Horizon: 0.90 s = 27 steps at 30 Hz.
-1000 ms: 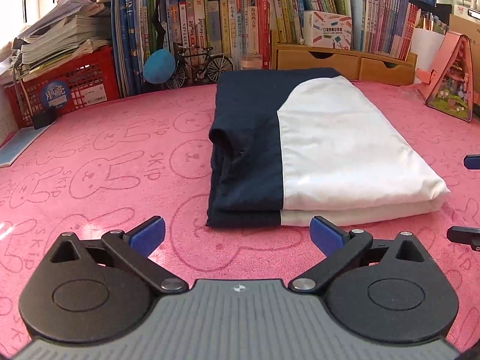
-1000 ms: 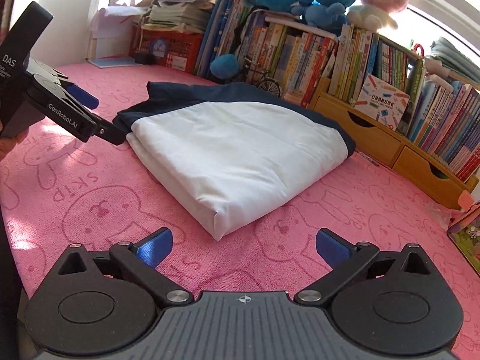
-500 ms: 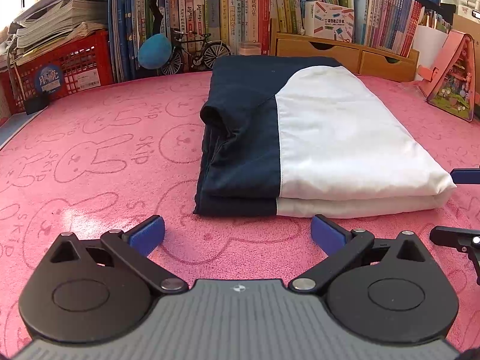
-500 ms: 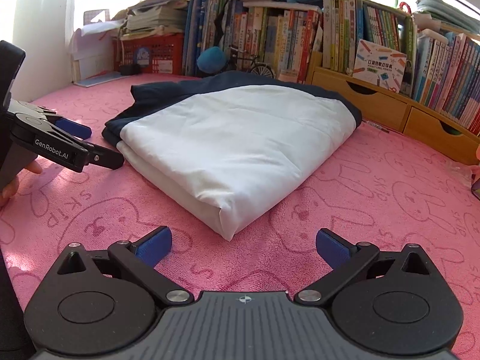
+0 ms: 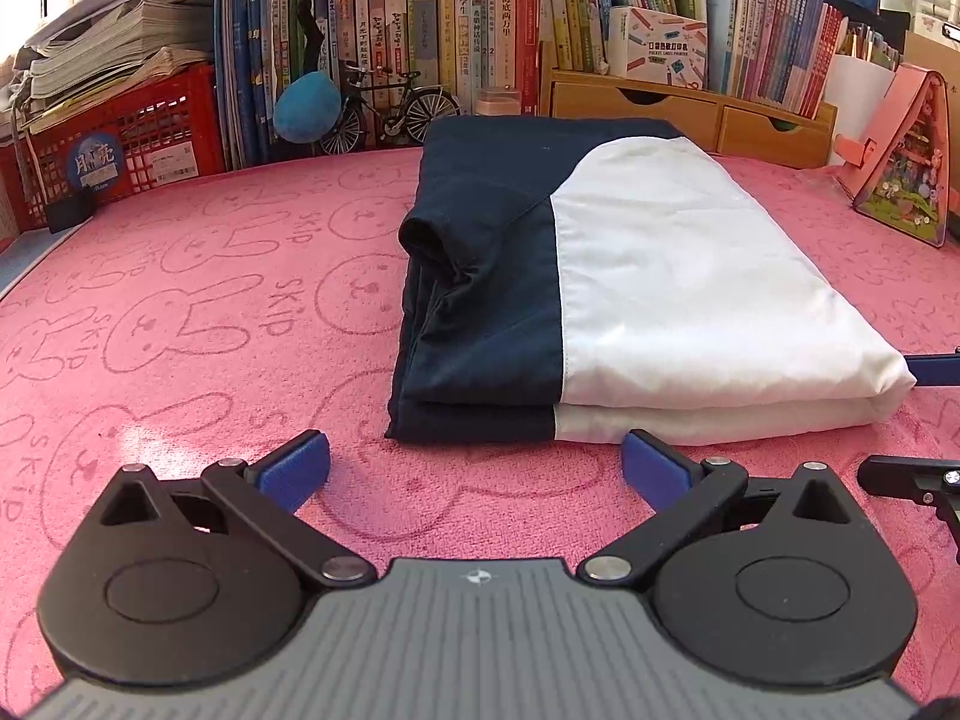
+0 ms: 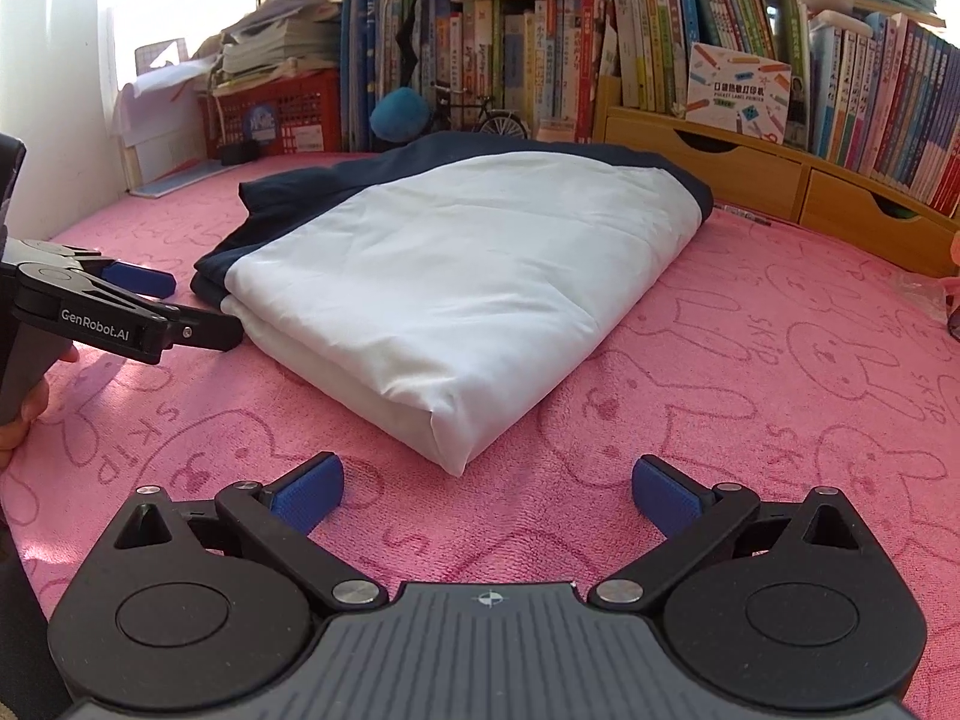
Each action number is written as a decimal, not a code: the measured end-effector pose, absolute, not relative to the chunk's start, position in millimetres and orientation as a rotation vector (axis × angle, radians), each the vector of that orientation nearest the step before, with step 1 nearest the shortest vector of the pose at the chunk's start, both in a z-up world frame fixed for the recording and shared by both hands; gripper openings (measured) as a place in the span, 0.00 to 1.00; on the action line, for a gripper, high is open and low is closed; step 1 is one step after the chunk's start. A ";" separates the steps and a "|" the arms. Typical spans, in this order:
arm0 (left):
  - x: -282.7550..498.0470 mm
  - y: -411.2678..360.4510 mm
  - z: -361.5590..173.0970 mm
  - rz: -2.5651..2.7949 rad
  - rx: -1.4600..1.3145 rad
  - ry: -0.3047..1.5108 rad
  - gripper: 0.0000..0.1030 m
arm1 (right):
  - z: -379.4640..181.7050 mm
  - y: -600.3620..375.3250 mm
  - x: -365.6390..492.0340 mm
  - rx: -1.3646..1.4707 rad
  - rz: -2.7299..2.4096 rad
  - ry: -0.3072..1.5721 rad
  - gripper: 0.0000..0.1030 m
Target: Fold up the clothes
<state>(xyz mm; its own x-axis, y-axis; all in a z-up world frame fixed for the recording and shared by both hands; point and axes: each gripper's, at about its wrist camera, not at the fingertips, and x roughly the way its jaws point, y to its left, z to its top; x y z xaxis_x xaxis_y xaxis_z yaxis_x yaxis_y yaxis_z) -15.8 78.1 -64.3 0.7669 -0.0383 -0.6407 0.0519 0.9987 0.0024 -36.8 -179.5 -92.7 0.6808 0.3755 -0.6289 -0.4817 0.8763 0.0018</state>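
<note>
A folded navy and white garment (image 5: 600,288) lies flat on the pink rabbit-print cloth (image 5: 198,312); in the right wrist view the garment (image 6: 456,276) shows its white side and near corner. My left gripper (image 5: 474,471) is open, low over the cloth, just short of the garment's near edge, with nothing between its blue pads. My right gripper (image 6: 487,492) is also open and empty, facing the garment's white corner. The left gripper (image 6: 174,309) shows from the side in the right wrist view, next to the navy edge, held by a hand (image 6: 24,414).
Rows of books (image 5: 480,30), a red crate (image 5: 132,126) with paper stacks, a small model bicycle (image 5: 396,108), a blue ball (image 5: 306,105) and wooden drawers (image 5: 690,108) line the far edge. A pink house-shaped toy (image 5: 906,174) stands at the right.
Both grippers have shifted closer to the folded garment and lower over the cloth. Both stay open. The garment has not moved.
</note>
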 end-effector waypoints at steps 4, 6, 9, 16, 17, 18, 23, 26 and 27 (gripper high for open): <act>-16.1 78.1 -64.8 -0.049 0.018 0.691 1.00 | -93.5 -178.3 -39.6 -0.165 0.474 0.660 1.00; -16.4 77.8 -65.1 -0.048 0.017 0.688 1.00 | -93.6 -179.1 -39.4 -0.165 0.474 0.659 1.00; -17.2 77.1 -65.2 -0.044 0.017 0.686 1.00 | -93.9 -177.9 -40.5 -0.166 0.464 0.656 1.00; -56.5 55.6 -41.0 0.106 0.133 0.499 1.00 | -94.6 -175.6 -43.7 -0.164 0.447 0.650 1.00; -60.0 54.5 -35.3 0.082 0.132 0.478 1.00 | -94.8 -175.6 -43.7 -0.162 0.447 0.651 1.00; -60.4 56.1 -29.8 0.042 0.104 0.479 1.00 | -94.9 -175.9 -43.5 -0.161 0.448 0.652 1.00; -49.3 69.8 -16.6 -0.136 -0.093 0.534 1.00 | -94.4 -176.5 -43.4 -0.161 0.442 0.649 1.00; -42.5 71.6 -21.8 -0.108 -0.131 0.577 1.00 | -93.2 -175.2 -47.0 -0.156 0.426 0.648 1.00; -42.1 70.8 -23.9 -0.092 -0.119 0.583 1.00 | -91.5 -174.1 -49.0 -0.152 0.423 0.651 1.00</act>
